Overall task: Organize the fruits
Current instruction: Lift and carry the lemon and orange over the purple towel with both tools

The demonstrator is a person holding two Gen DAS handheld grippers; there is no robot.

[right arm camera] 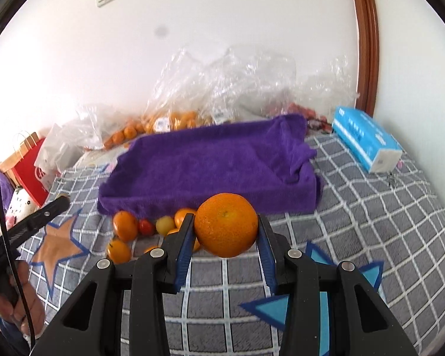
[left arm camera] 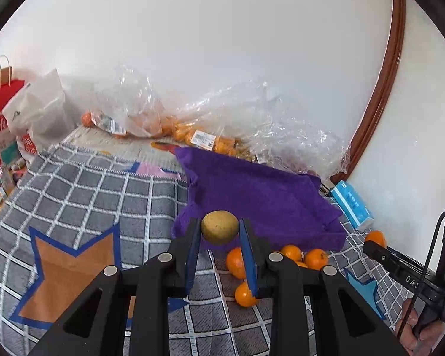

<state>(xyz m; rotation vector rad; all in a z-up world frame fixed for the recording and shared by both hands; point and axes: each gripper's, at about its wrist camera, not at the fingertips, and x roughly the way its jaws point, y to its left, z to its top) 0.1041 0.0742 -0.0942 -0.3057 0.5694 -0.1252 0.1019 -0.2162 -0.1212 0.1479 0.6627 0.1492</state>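
The left gripper (left arm camera: 219, 228) has its fingers clenched on a yellow-green fruit (left arm camera: 219, 227), held at the near edge of the purple towel-lined tray (left arm camera: 267, 195). The right gripper (right arm camera: 224, 231) grips an orange (right arm camera: 226, 229) just before the same tray's front wall. Loose oranges (right arm camera: 124, 225) and a small red fruit (right arm camera: 145, 226) lie against that wall on the checked blanket (right arm camera: 370, 222), which lies open to the right. Behind the tray, clear plastic bags (left arm camera: 222, 118) blur their contents. A blue tissue box (right arm camera: 365, 138) sits near the tray's right corner.
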